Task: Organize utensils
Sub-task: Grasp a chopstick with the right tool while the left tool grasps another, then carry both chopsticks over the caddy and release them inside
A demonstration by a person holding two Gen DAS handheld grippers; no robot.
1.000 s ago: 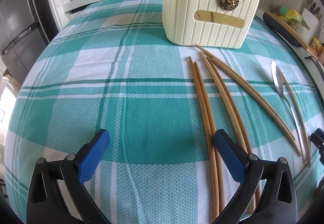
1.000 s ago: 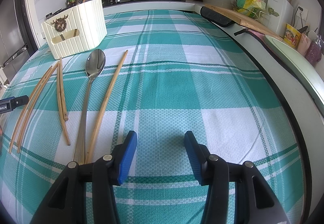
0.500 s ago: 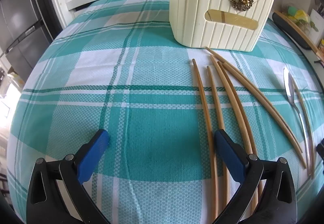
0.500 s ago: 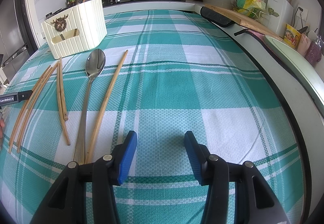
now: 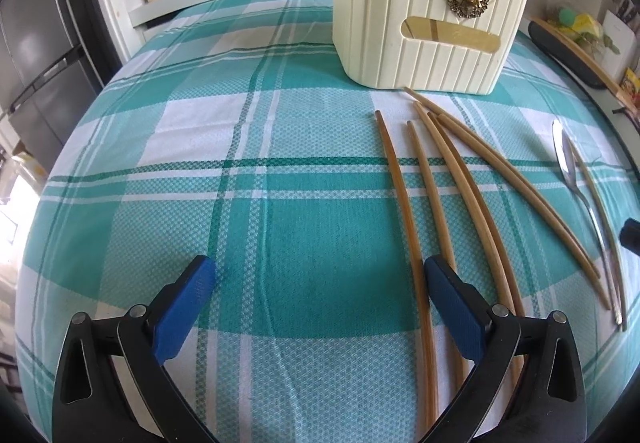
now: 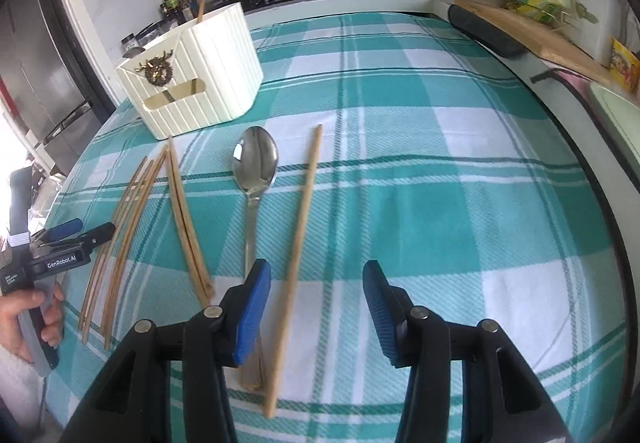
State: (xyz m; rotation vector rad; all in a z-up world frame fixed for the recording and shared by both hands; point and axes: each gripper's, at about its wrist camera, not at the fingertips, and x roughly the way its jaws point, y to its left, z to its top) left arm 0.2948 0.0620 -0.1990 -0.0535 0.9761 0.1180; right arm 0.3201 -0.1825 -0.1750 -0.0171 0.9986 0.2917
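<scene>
Swinging left since a moment ago, my right claw (image 6: 316, 307) now straddles the lone chopstick (image 6: 298, 239) beside the spoon (image 6: 254, 179), its jaws narrowing yet gripping nothing, my left claw (image 5: 318, 299) wide, and one chopstick in the holder (image 6: 192, 83).

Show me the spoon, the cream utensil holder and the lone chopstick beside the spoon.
spoon (image 6: 256, 159), right wrist view, bowl.
cream utensil holder (image 6: 224, 83), right wrist view, ribbed side wall.
lone chopstick (image 6: 306, 195), right wrist view, mid-shaft.
</scene>
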